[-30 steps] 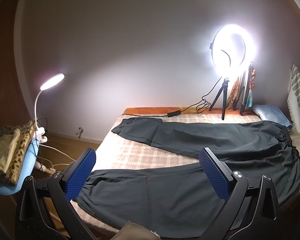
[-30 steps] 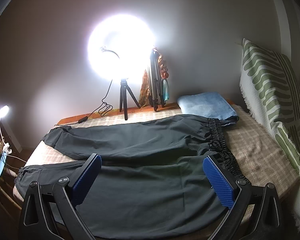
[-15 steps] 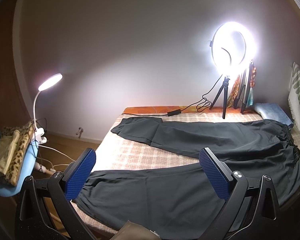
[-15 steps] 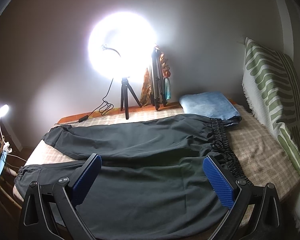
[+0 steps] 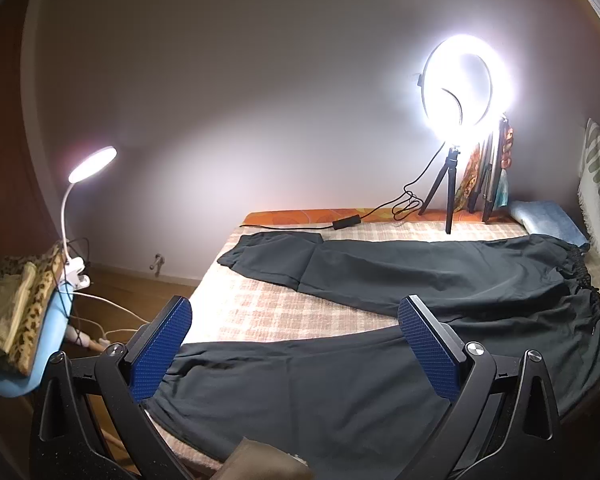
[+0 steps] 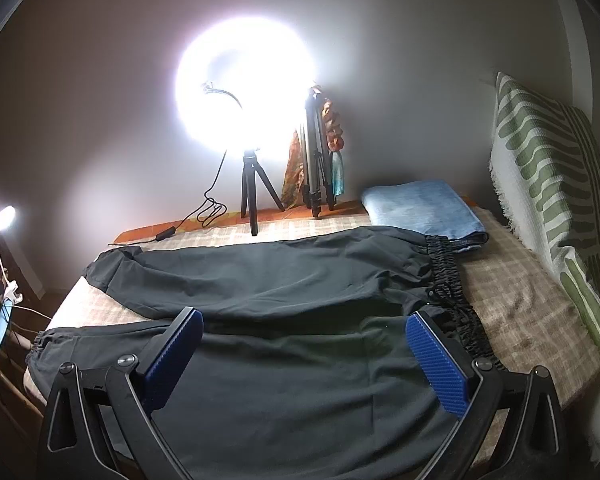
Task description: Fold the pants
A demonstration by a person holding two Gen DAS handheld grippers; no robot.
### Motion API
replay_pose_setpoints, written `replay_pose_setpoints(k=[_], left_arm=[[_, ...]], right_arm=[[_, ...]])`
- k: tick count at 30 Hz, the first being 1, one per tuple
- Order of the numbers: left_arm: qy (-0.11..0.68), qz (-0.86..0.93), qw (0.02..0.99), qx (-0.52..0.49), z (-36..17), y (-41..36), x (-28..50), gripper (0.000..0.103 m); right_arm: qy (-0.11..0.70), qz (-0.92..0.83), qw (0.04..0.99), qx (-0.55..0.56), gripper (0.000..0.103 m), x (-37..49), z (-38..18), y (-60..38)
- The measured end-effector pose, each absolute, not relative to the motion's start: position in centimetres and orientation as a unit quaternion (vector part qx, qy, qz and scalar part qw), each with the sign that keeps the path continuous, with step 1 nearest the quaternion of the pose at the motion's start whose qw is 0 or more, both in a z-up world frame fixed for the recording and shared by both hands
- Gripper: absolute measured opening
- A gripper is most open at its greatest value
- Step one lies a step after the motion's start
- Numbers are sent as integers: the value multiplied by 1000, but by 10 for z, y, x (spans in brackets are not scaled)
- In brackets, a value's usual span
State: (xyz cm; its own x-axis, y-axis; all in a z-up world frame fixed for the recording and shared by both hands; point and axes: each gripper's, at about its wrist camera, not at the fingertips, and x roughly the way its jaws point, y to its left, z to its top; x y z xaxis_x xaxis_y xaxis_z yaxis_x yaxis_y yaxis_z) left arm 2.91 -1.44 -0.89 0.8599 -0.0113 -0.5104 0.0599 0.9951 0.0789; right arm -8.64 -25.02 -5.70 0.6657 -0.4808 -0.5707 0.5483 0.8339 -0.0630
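Left gripper [image 5: 294, 344] jaws wide apart, nothing between the blue pads [image 5: 158, 350], sits low in the left wrist frame above the near pant leg; right gripper [image 6: 304, 354] same state, spread wide and empty, low centre of the right wrist frame over the seat area. Pants [image 5: 400, 320] are dark grey, spread flat and unfolded on the bed [image 5: 268, 312], legs splayed in a V: one leg runs along the lower frame edge toward the lower left, other leg across mid frame with its cuff left of centre. Elastic waistband [image 6: 450, 280] is right of centre in the right wrist view, bunched, drawstring loose on it. Bed cover is a beige check, showing between the legs. Folded blue towel [image 6: 420, 210] just beyond the waistband, looks to be touching it. Green-and-white striped pillow [image 6: 552, 184] upright at right edge. Lit ring light [image 5: 462, 80] on a small tripod at upper right of the left wrist view, cable trailing left along the orange strip. Folded tripod [image 6: 316, 152] beside it against the wall. Clip-on desk lamp [image 5: 86, 184] lit at left, clamped by a blue chair [image 5: 28, 344] carrying leopard-print cloth
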Motion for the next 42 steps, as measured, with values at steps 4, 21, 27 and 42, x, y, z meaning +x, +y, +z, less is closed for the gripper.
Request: replay_pose_setpoints(k=[4,21,27,42], left_arm=[[267,-17,962,45,-12,-14,32,103],[351,-23,936,-1,-63,28,123,95],[391,-26,919,-54,-89,51,199,79],[473,17,867,-155,-166,58,323,57]], right_arm=[[299,-278,911,57,103,-82,-59,-253],[301,-189,935,-11,103,6,-65,-291],[363,-116,924,-31,103,91,-90,-320],[515,-62,852,-69,102,253,-212,-389]])
